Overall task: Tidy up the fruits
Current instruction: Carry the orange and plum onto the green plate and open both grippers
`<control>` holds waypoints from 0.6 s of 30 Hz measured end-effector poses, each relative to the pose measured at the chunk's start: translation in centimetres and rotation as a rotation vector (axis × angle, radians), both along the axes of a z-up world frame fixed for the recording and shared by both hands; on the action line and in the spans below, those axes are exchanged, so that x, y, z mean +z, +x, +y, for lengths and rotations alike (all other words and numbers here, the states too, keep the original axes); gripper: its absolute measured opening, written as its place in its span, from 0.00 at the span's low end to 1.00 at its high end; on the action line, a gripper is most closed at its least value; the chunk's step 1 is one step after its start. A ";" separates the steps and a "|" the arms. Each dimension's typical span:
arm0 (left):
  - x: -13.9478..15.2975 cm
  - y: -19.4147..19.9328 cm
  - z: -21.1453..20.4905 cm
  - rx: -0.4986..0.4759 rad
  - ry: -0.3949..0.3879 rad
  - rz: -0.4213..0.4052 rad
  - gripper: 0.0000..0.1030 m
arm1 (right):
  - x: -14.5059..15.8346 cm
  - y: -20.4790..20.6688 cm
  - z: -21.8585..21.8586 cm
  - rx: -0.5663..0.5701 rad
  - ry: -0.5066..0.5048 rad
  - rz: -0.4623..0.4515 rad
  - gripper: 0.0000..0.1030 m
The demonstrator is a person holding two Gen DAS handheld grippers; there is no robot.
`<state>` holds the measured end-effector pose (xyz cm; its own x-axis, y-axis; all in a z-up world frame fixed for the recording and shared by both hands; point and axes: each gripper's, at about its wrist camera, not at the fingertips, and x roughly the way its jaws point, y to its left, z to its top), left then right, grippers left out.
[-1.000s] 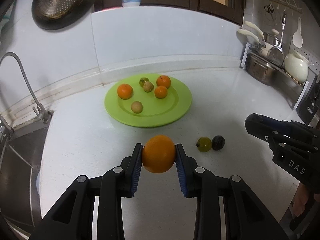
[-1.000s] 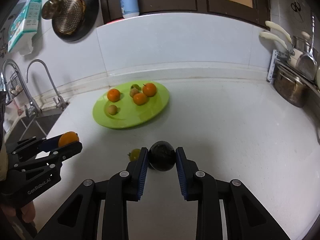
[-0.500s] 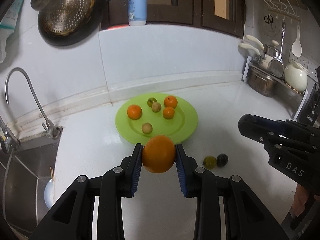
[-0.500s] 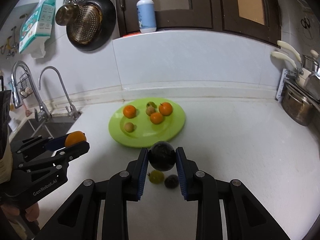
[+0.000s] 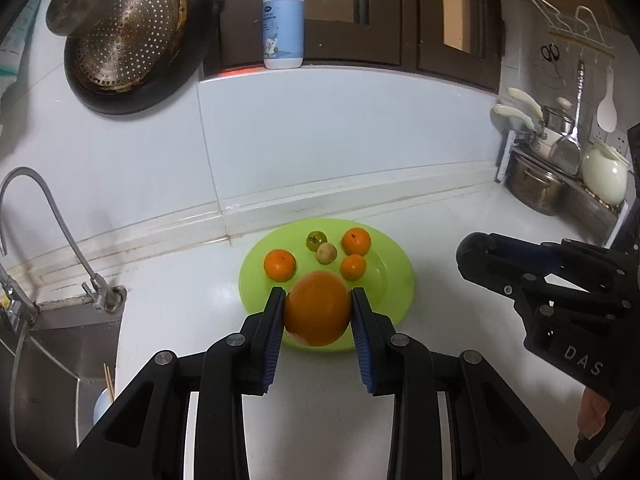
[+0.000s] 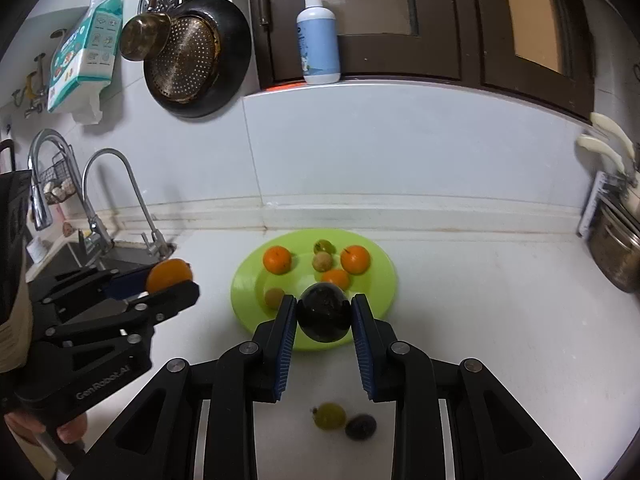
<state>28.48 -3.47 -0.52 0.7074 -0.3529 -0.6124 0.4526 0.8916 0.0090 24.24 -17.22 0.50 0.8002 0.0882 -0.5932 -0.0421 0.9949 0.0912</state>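
- My left gripper (image 5: 318, 310) is clamped on a large orange (image 5: 317, 308), held over the near-left rim of the green plate (image 5: 396, 280).
- My right gripper (image 6: 324, 314) grips a dark round fruit (image 6: 323, 312) above the plate's near edge.
- Near of the plate, a green grape (image 6: 329, 415) touches a dark grape (image 6: 361, 426) on open white counter (image 6: 500, 340).

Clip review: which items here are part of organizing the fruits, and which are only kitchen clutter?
Job:
- large orange in left tongs
- dark round fruit in right tongs
- green plate with small fruits
- green grape and dark grape on counter

Clutter:
- soap bottle
- hanging pan
- faucet
- steel pot
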 end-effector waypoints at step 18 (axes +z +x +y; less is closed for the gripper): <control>-2.1 6.9 -3.0 -0.003 0.071 0.017 0.31 | -1.9 8.3 -1.1 0.036 -0.012 0.075 0.28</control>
<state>35.40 -6.51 -2.60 0.6954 -0.3100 -0.6483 0.4560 0.8876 0.0646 32.57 -18.36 -1.41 0.7498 0.1082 -0.6528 -0.0711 0.9940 0.0830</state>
